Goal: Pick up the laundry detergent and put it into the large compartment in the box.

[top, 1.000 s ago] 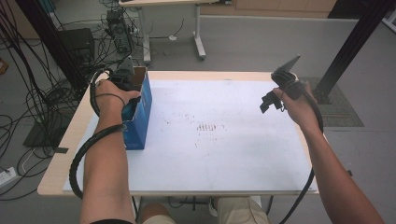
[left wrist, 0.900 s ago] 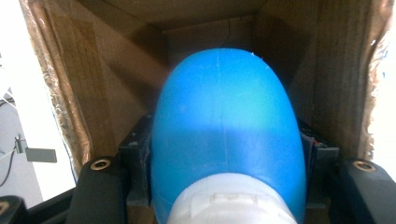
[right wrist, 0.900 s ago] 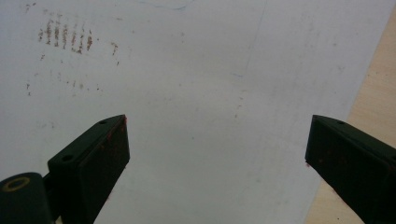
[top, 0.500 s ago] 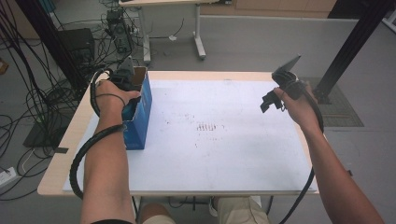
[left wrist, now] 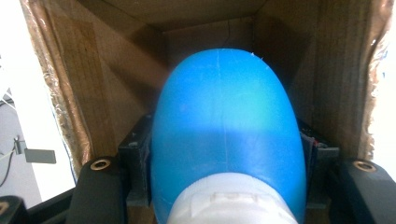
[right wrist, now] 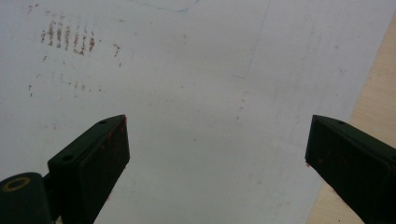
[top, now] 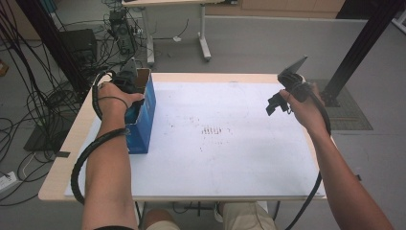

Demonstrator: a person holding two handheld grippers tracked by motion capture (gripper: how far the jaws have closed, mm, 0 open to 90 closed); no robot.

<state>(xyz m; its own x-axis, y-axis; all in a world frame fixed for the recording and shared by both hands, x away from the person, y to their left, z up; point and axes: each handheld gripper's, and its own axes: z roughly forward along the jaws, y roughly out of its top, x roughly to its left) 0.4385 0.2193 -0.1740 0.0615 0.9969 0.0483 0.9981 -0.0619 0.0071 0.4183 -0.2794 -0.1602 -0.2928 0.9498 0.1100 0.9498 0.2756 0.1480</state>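
High view: my left gripper (top: 128, 81) sits down in the open top of a blue cardboard box (top: 143, 117) standing at the left edge of the desk (top: 230, 163), my left hand (top: 115, 98) wrapped over it. My right gripper (top: 282, 98) hangs in the air above the desk's right side, well apart from the box, over the white sheet (top: 230, 143) with its brown smudges (top: 210, 130). Left gripper view: I'm looking into the brown cardboard inside of the box (left wrist: 93, 70); a blue bottle (left wrist: 224, 135) with a white cap (left wrist: 231, 203) is clamped between my fingers (left wrist: 135, 163), which press on both its sides, the bottle's rounded end pointing toward the box bottom. Right gripper view: fingers (right wrist: 93, 158) spread wide with nothing between them, white sheet (right wrist: 201, 93) below, smudges (right wrist: 67, 35) upper left, bare wood of the desk (right wrist: 378, 107) along the right edge.
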